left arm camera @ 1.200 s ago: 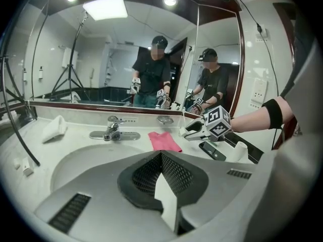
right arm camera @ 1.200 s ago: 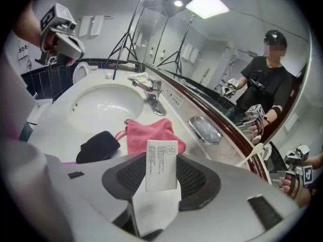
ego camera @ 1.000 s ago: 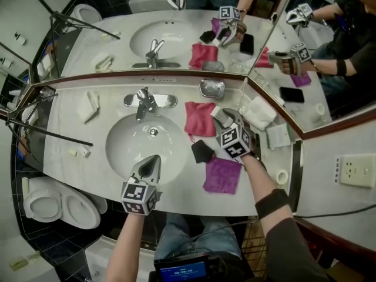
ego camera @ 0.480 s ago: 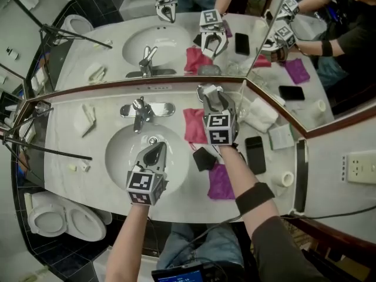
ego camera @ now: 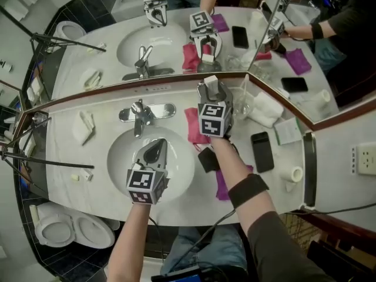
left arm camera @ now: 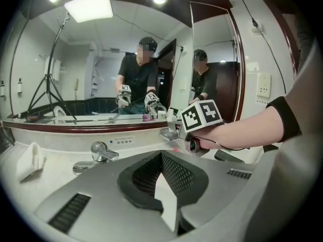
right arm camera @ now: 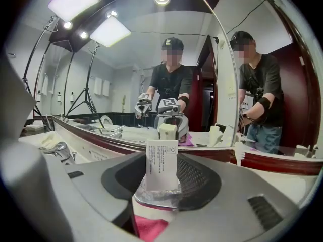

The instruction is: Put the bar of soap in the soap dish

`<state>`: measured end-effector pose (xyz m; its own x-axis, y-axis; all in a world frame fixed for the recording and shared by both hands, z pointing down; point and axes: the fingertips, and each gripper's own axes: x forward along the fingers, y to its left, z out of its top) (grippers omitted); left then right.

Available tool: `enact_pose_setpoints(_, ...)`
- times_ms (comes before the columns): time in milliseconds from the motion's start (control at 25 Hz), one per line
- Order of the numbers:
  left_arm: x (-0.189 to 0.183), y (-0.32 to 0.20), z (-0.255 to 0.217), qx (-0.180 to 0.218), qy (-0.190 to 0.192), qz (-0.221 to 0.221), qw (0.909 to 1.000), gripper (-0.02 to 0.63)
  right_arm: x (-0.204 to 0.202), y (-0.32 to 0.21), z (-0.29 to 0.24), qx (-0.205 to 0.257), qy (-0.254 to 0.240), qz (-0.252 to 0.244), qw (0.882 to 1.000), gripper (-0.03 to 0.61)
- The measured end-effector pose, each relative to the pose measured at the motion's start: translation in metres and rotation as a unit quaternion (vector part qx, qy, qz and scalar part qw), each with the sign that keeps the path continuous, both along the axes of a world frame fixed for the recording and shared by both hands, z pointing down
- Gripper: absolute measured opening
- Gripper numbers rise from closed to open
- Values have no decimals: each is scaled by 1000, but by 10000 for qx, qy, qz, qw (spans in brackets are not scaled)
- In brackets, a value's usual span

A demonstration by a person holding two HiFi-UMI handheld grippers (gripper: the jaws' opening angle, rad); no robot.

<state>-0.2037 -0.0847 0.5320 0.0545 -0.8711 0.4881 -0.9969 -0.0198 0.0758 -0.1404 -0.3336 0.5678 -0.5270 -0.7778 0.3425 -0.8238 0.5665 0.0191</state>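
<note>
My right gripper (ego camera: 210,90) is shut on the white wrapped bar of soap (ego camera: 210,81) at the back of the counter, close to the mirror. In the right gripper view the soap (right arm camera: 161,164) stands upright between the jaws, directly above the silver soap dish (right arm camera: 151,198). The gripper hides most of the dish in the head view. Over the white sink basin (ego camera: 120,157) my left gripper (ego camera: 155,153) hangs shut and holds nothing. In the left gripper view its jaws (left arm camera: 164,185) point at the faucet and the right hand.
Behind the basin stands a chrome faucet (ego camera: 140,114). A pink cloth (ego camera: 192,126), a black item (ego camera: 207,159), a purple cloth (ego camera: 222,184) and a phone (ego camera: 261,151) lie right of the sink. A glass (ego camera: 242,102) and white towel (ego camera: 267,108) stand near the mirror corner.
My right gripper has carried the soap from the counter's right side back toward the mirror, over the dish, and rolled. My left gripper has shifted a little farther over the basin.
</note>
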Motion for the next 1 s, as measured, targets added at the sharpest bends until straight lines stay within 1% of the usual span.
enact_pose_setpoints(120, -7, 4, 3, 4, -36, -17, 10000, 0, 3, -2, 9, -19, 104, 127, 9999, 212)
enact_pose_setpoints(280, -8, 2, -1, 7, 21, -11, 10000, 0, 2, -5, 20, -141, 216, 81, 9996, 215)
enact_pose_setpoints(360, -7, 1, 0, 17, 16, 4, 10000, 0, 2, -6, 20, -113, 247, 66, 9996, 230)
enact_pose_setpoints(720, -4, 3, -2, 16, 49, -12, 10000, 0, 7, -1, 9, -80, 245, -27, 9997, 233)
enact_pose_setpoints(800, -6, 7, -1, 6, 19, -42, 10000, 0, 10, 5, 2, -70, 249, -81, 9996, 233)
enact_pose_setpoints(1000, 0, 20, -15, 10, 130, -87, 9999, 0, 21, 33, -13, -144, 291, -278, 9991, 232)
